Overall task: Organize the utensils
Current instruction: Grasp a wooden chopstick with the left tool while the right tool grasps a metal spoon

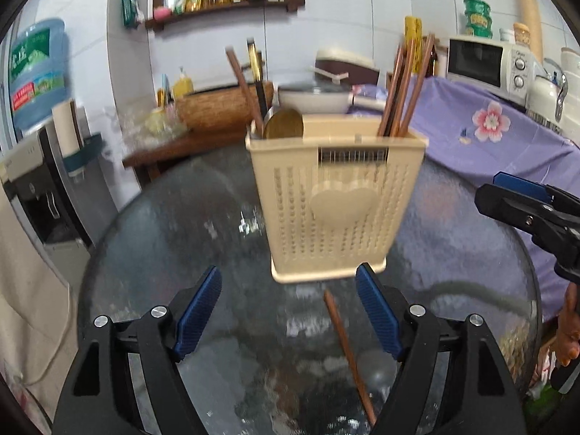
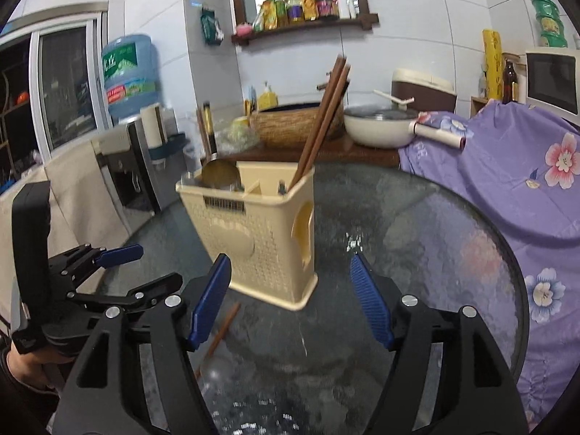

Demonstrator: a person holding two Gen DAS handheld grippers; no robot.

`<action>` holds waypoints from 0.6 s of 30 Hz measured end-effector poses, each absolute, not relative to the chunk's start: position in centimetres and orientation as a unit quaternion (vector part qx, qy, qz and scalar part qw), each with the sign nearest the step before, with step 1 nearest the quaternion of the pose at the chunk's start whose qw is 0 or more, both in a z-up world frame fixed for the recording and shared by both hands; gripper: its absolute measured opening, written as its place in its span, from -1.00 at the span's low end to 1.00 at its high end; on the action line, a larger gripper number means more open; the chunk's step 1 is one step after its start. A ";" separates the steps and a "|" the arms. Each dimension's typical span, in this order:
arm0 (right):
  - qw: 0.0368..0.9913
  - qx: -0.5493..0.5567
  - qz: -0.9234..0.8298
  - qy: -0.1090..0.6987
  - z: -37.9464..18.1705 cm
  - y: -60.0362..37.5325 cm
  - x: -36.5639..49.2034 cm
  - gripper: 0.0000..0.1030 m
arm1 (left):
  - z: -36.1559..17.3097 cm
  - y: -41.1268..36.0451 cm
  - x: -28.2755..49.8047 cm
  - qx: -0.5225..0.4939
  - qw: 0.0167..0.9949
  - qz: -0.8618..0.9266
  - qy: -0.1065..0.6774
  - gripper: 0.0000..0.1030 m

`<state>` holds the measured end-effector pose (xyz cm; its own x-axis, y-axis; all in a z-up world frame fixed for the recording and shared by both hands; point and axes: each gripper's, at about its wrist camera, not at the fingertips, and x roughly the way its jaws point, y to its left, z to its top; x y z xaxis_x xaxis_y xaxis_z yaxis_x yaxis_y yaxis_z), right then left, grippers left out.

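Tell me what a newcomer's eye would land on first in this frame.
First, the beige utensil holder standing mid-table on the round glass table, with brown chopsticks sticking up from its right compartment and a golden ladle in its left. Next, a single chopstick lying loose on the glass in front of it, between the open left tongs. The right tongs are also open and empty.

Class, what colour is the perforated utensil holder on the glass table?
Cream-beige holder; clearest in the left wrist view.

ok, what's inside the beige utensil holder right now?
Utensil holder: brown chopsticks in one end compartment; a gold spoon with two handles at the other. Middle section looks empty. Walls hide the lower ends.
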<state>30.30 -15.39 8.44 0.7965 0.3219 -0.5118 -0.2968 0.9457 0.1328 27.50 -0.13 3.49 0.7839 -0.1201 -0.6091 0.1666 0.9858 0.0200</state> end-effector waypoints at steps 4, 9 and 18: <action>0.937 0.019 0.159 0.310 5.4 -15.1 29.5 0.40 | 0.7 -0.3 27.3 0.035 0.931 -0.081 0.355 0.43; 0.926 0.021 0.150 0.346 2.3 -15.3 28.6 0.48 | -1.1 -0.6 27.7 0.031 0.918 -0.088 0.385 0.41; 0.916 0.030 0.132 0.378 -0.1 -15.9 27.7 0.49 | -2.1 -2.2 29.1 0.055 0.904 -0.105 0.411 0.32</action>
<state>27.74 -15.95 -0.12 0.6793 0.2649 -0.6844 -0.2199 0.9632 0.1546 29.08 -2.24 -2.08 0.6393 -0.1446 -0.7552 0.2350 0.9719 0.0129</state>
